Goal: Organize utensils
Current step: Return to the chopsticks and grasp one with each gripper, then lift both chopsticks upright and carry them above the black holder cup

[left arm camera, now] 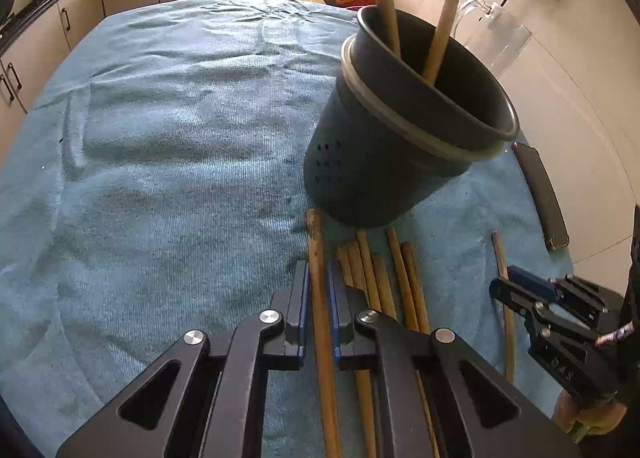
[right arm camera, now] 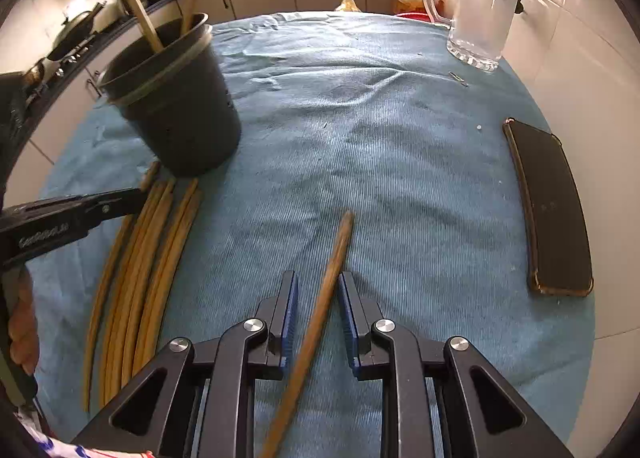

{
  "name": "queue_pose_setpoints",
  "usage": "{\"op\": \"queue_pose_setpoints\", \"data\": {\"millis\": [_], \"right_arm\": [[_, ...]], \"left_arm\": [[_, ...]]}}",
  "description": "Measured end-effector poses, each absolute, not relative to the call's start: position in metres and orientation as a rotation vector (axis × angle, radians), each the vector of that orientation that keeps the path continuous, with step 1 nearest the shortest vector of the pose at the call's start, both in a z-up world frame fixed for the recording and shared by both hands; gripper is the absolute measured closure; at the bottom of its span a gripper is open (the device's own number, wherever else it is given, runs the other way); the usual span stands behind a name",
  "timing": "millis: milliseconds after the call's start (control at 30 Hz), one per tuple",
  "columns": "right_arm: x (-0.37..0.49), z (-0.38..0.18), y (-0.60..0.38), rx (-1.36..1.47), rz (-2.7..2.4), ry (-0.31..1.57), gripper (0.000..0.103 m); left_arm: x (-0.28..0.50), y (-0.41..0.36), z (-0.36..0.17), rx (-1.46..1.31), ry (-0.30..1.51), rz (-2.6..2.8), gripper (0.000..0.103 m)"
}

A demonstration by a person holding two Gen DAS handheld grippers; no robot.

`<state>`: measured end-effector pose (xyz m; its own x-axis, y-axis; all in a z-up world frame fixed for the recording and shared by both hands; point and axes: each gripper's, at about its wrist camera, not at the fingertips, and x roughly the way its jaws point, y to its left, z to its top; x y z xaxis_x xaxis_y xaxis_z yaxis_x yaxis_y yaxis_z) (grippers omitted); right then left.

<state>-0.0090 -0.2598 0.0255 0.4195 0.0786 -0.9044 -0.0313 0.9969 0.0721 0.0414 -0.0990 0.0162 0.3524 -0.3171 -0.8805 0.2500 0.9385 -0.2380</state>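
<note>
Right gripper open around stick

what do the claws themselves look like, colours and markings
Both claws, left claw and right claw, are matte black linkage frames with triangular cutouts, round silver pivot pins and blue ribbed pads on the fingers. Pale lettering runs along the left claw's side in the right wrist view. No cables are visible.

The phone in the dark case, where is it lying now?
In the right wrist view the phone lies flat on the blue towel at its right edge, nearer than the glass pitcher.
</note>
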Motion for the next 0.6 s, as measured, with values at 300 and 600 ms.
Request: {"op": "queue_pose_setpoints", "data": {"millis": [300,600], "right_arm": [[-0.013,0.034,-0.263,0.105,0.074,1.049,0.096],[-0.066,0.094,-0.260,0.110,0.100,0.830,0.096]], "left_arm": [[0.001,-0.080,0.046,-0.070,1.002,-0.348,0.096],[-0.070,-0.053,0.115,-0.064,0.775,-0.328,0.096]]}}
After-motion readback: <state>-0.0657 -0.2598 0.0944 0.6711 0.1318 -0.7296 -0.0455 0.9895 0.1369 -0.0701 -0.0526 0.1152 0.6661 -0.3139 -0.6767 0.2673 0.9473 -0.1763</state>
